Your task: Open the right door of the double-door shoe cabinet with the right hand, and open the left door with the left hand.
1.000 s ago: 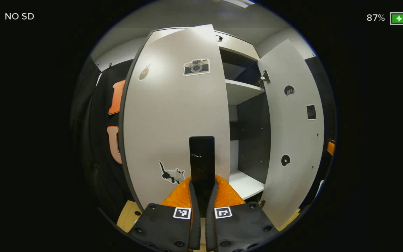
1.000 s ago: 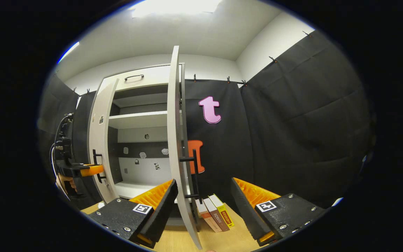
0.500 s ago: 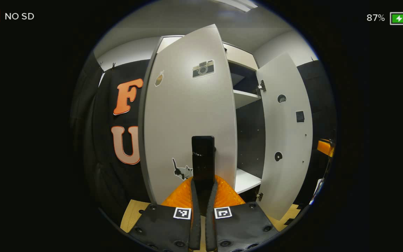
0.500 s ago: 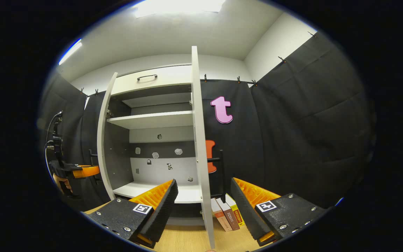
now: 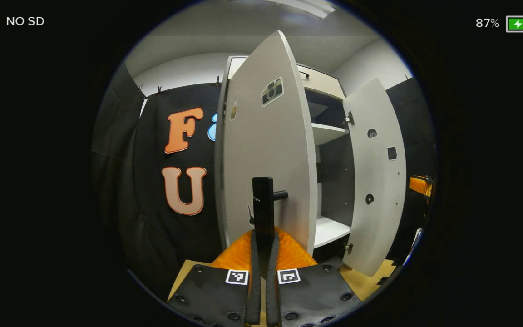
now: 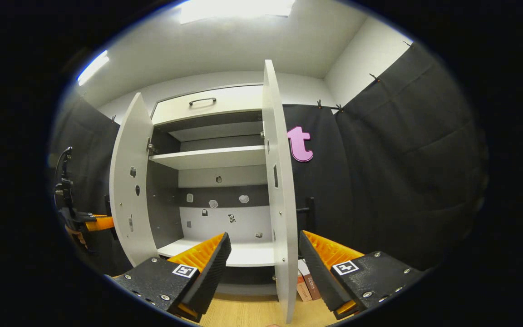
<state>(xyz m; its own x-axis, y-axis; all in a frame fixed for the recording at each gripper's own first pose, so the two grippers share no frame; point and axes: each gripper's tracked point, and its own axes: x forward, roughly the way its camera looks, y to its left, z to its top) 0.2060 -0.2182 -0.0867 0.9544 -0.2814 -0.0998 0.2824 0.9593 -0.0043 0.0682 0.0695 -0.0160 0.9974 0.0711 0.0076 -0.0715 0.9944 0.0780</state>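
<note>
Clamping my left hand-held gripper (image 5: 261, 240) on the left door's handle (image 5: 263, 204) with both doors swung wide, my right hand-held gripper (image 6: 263, 254) apart, I risk overstraining the hinges.

My left gripper (image 5: 262, 236) has its fingers closed on the black handle (image 5: 263, 206) of the left door (image 5: 266, 150), both pressing its upright bar. I see that door swung well open, its outer face toward me, with a camera sticker (image 5: 272, 91) near the top. Past its edge the cabinet (image 5: 332, 181) shows a shelf (image 5: 328, 132) and a white floor panel (image 5: 330, 229). The right door (image 5: 375, 181) stands open too, inner face toward me. Beyond it, at the far right, a bit of the other gripper (image 5: 420, 185) shows. Wood floor (image 5: 363, 284) lies below.
</note>
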